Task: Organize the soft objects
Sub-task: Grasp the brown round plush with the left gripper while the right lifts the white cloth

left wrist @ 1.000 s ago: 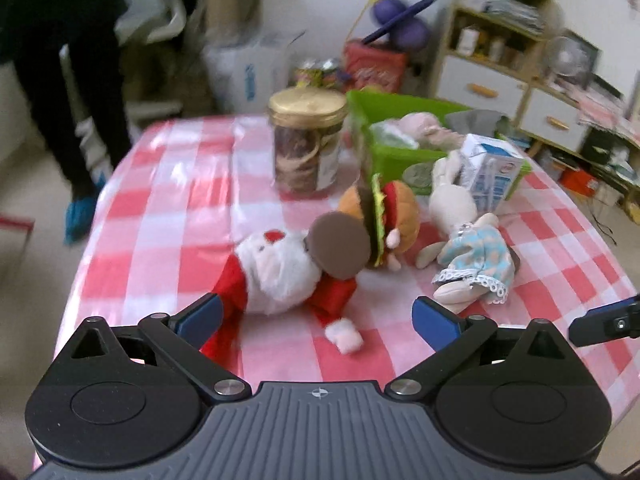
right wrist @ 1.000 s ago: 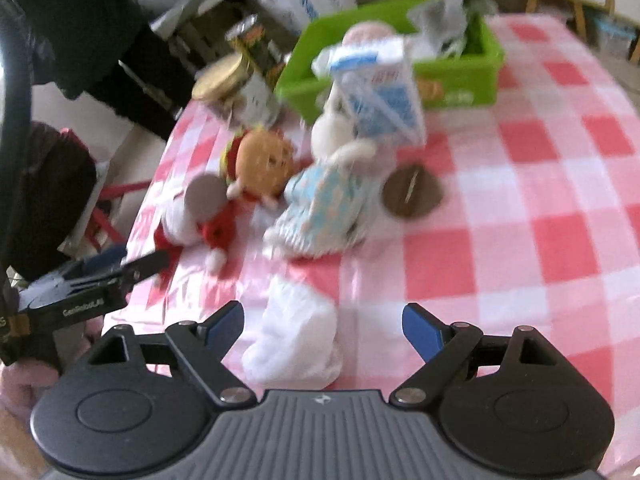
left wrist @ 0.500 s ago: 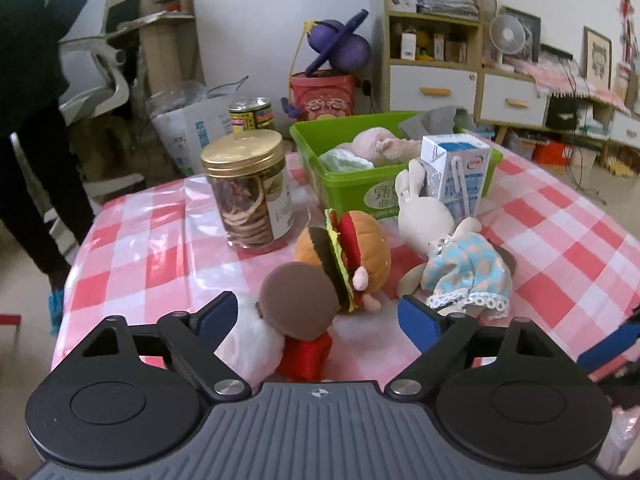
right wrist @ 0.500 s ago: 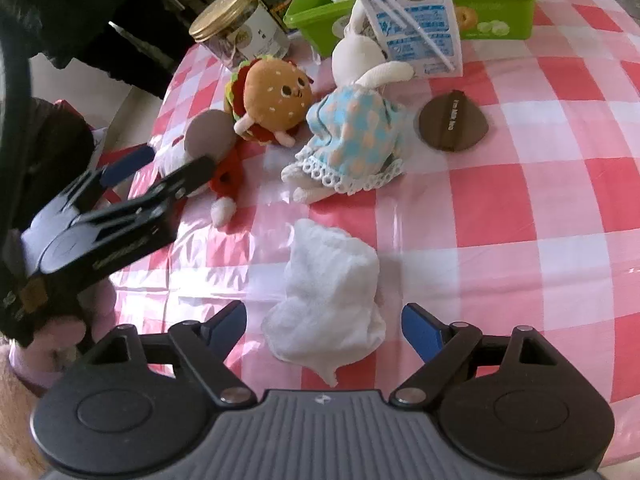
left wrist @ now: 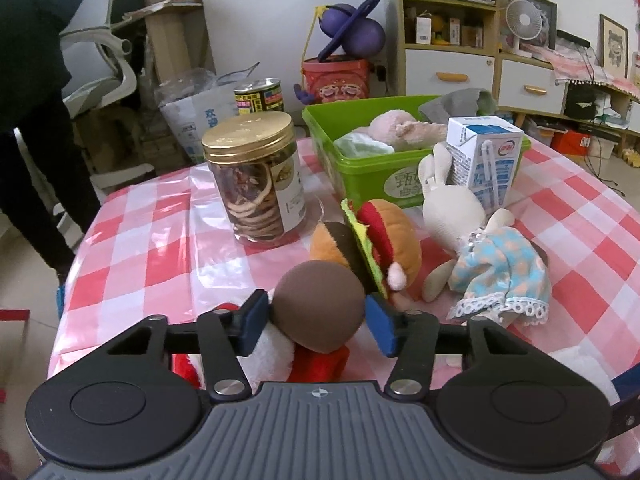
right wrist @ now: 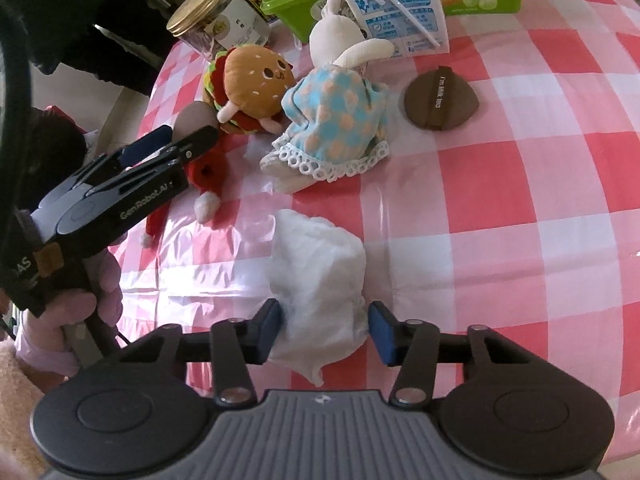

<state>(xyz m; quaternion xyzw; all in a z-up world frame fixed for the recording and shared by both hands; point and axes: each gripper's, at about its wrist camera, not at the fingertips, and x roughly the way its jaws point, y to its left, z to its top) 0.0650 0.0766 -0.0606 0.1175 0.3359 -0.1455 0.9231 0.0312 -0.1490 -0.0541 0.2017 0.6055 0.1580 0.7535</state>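
Left wrist view shows my left gripper [left wrist: 317,323] narrowed around the brown round part of the Santa doll [left wrist: 320,306]; both blue pads look pressed against it, so I read it as gripped. The doll's white and red body lies under the gripper on the checked surface [left wrist: 160,248]. Just beyond it lies the burger plush [left wrist: 376,236], touching the doll, and to its right the rabbit doll [left wrist: 480,256] in a blue dress lies with its head against the milk carton [left wrist: 482,160]. Behind them stands the green bin [left wrist: 360,168], with soft items inside. A jar [left wrist: 258,184] with a gold lid stands left of the bin.

From the right wrist, my right gripper [right wrist: 325,326] is partly closed around the near end of the white cloth [right wrist: 320,272], which lies bunched on the surface. The left pad touches the cloth; the right pad sits just beside it, and I cannot tell whether it makes contact. A brown pouch [right wrist: 440,98] lies apart, right of the rabbit doll.
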